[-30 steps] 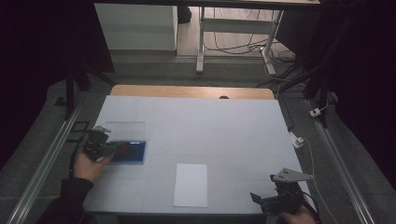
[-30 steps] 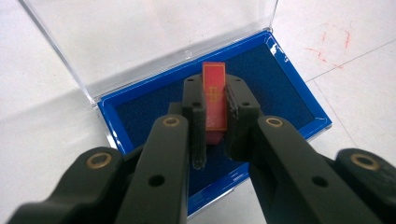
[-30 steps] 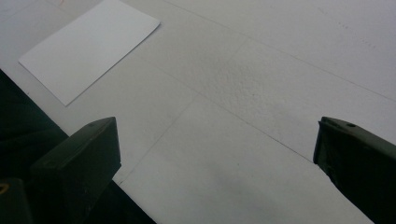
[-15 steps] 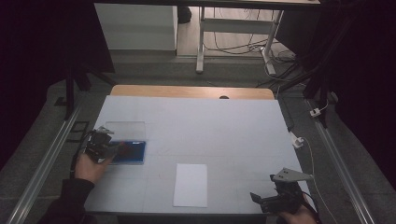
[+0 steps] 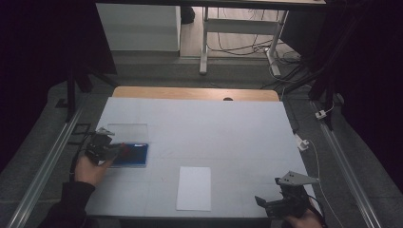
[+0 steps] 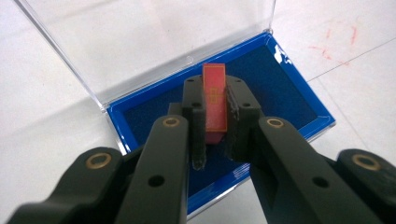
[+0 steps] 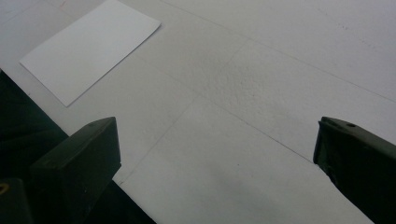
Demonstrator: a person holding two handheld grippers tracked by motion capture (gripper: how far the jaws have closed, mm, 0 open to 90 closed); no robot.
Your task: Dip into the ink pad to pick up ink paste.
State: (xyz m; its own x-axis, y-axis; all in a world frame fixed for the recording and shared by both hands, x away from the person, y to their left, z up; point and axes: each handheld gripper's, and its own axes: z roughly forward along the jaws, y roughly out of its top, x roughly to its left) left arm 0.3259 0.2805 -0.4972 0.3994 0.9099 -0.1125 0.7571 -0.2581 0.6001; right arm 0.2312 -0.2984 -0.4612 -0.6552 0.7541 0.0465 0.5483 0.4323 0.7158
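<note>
Left claw [image 6: 215, 122] is clamped on a small red block [image 6: 215, 100] right over the open blue case [image 6: 299, 100] near the tabletop's [image 5: 228, 128] left edge. Right claw [image 7: 215, 158] sits wide open, holding nothing, by the near right corner.

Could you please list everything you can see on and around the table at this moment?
Case: one, blue-lined tray with its clear lid open, left side of the table.
Block: one, red, small and flat, over the case tray, between the left gripper's pads.
Paper sheet: one, white, flat near the front edge, middle.
Table: one, white top with a wooden strip at the far edge.
Left gripper: black, shut on the block, held in the left hand.
Right gripper: black, jaws wide apart with nothing between, front right corner.
</note>
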